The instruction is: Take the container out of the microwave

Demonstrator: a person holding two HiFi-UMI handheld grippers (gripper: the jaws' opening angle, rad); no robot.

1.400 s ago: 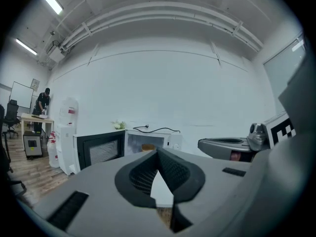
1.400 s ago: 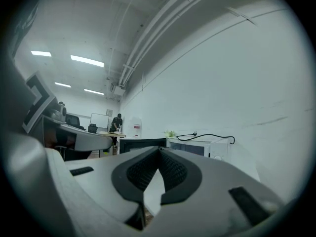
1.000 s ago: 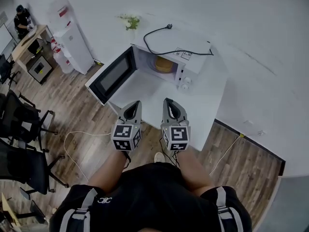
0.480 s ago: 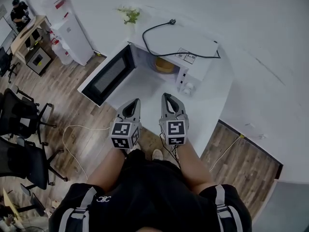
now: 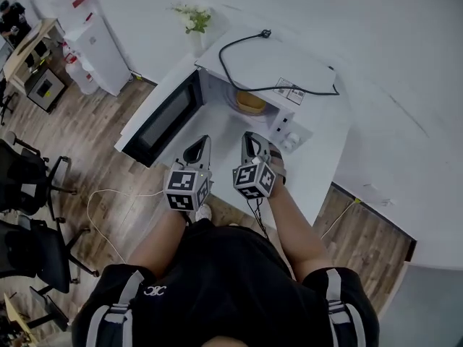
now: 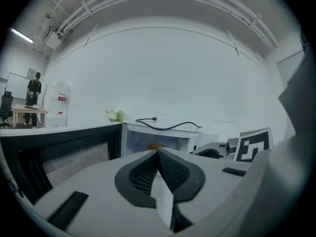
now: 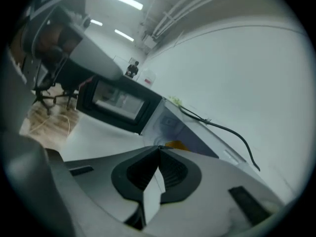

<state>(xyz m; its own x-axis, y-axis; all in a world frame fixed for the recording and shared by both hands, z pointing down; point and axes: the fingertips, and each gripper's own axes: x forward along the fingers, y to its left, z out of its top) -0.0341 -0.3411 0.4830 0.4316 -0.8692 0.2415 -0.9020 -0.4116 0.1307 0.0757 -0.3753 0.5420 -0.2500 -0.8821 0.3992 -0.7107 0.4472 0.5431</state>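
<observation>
container point(image 5: 250, 101): yellow tub inside the open microwave point(image 5: 289, 67), at twelve o'clock from both grippers and well apart from them.
left gripper point(image 5: 197, 149): jaws together, empty.
right gripper point(image 5: 253, 147): jaws together, empty.
handling: likely light, stiff plastic, perhaps warm and slick; too small to tell if lidded.
hold: pinch its near edge at six o'clock and keep it level.

Small plant point(image 5: 192, 19) against white wall point(image 5: 347, 13), water dispenser point(image 5: 101, 55), black office chairs point(image 5: 25, 176) on wood floor point(image 5: 87, 147)
</observation>
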